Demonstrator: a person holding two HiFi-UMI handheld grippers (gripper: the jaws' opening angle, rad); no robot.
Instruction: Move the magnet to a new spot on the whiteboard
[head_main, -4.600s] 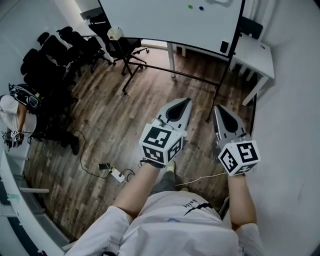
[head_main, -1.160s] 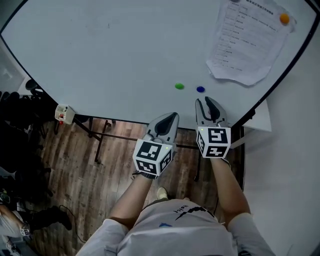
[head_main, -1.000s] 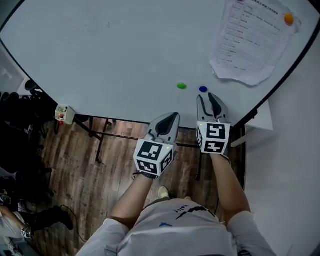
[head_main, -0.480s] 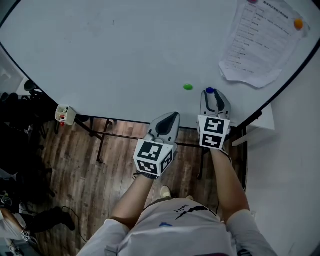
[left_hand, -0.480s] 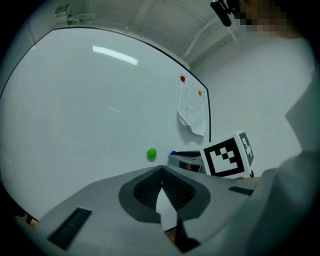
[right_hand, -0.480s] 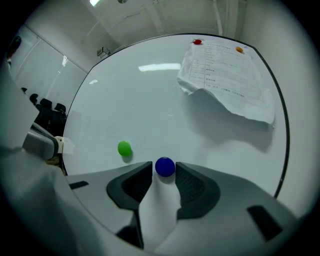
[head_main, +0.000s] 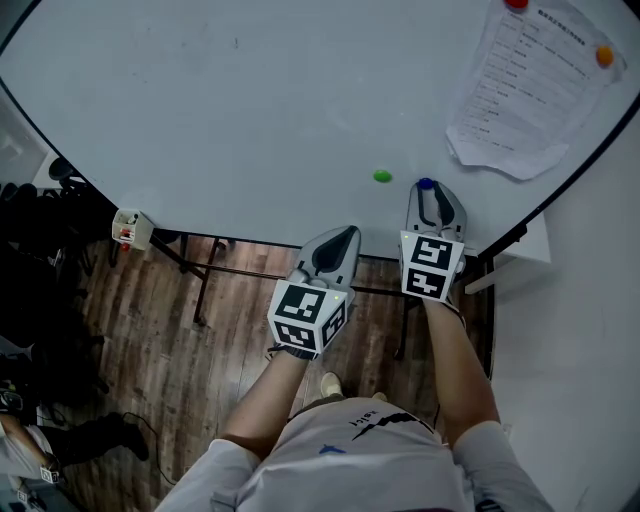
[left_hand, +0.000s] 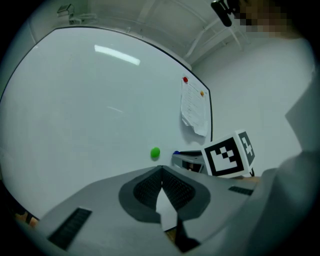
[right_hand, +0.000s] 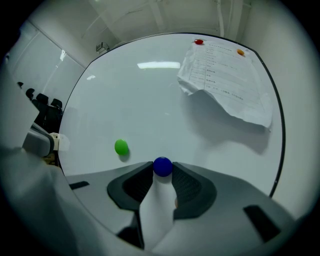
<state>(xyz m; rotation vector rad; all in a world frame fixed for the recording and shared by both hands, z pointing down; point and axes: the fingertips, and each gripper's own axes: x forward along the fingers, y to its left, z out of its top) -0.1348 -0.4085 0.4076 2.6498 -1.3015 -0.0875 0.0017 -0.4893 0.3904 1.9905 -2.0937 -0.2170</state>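
Observation:
A blue magnet (head_main: 426, 185) (right_hand: 162, 166) sticks low on the whiteboard (head_main: 250, 100), with a green magnet (head_main: 382, 177) (right_hand: 121, 146) just to its left. My right gripper (head_main: 435, 196) (right_hand: 162, 173) points at the board. Its jaws are closing, with the blue magnet between the fingertips and no clear squeeze on it. My left gripper (head_main: 339, 236) (left_hand: 161, 174) is shut and empty. It hovers below the board's lower edge, left of the right one. The left gripper view shows the green magnet (left_hand: 155, 153) ahead.
A printed sheet (head_main: 530, 90) (right_hand: 225, 80) hangs at the board's upper right under a red magnet (head_main: 516, 4) and an orange one (head_main: 604, 57). A small white box (head_main: 125, 230) sits on the frame at the lower left. Black chairs (head_main: 40, 200) stand on the wooden floor.
My right gripper has moved forward to the board, and the blue magnet now sits between its fingertips. The left gripper has stayed in place.

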